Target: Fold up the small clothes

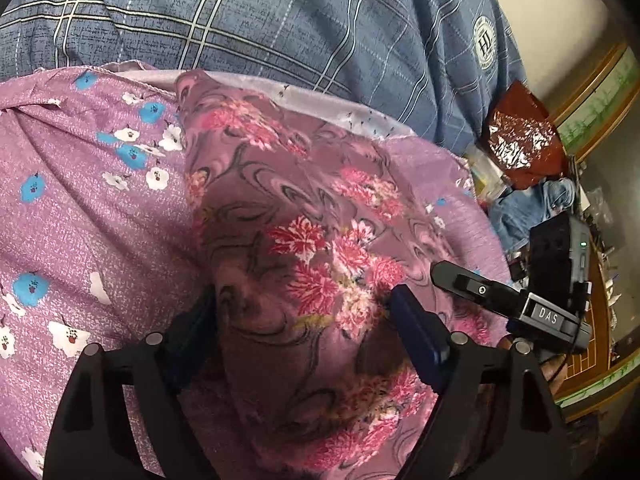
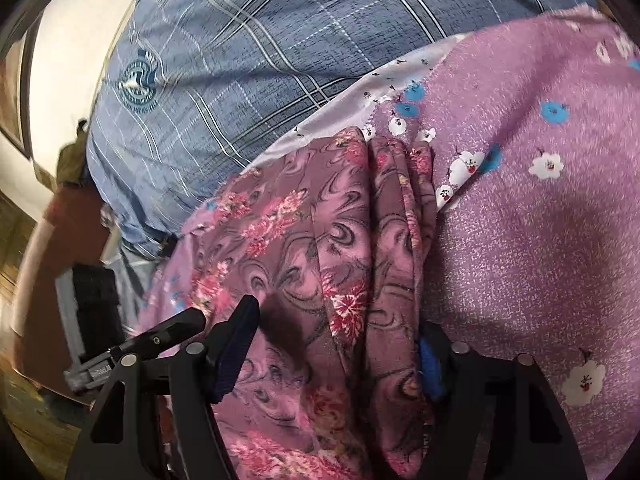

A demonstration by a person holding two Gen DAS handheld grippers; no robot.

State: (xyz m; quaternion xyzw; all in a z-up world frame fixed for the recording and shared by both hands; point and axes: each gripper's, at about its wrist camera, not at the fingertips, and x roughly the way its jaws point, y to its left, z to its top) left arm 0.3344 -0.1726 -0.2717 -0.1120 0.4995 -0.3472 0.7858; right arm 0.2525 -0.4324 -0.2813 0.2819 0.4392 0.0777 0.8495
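Observation:
A mauve garment [image 1: 312,208] printed with pink flowers lies on a purple sheet. In the left wrist view it runs down between the fingers of my left gripper [image 1: 304,320]. The jaws stand wide and the cloth drapes loosely; the left finger is partly hidden behind it. In the right wrist view the same garment [image 2: 320,240] is gathered into pleats and fills the gap of my right gripper [image 2: 336,336], whose blue pads [image 2: 236,344] press its sides. One finger [image 1: 464,282] of the right gripper shows beside the left one.
The purple sheet [image 1: 80,208] with blue and white flowers covers the surface. A person in a blue checked shirt [image 1: 280,20] stands close behind it. At the right edge lie a red foil packet [image 1: 520,136] and a blue cloth [image 1: 528,208].

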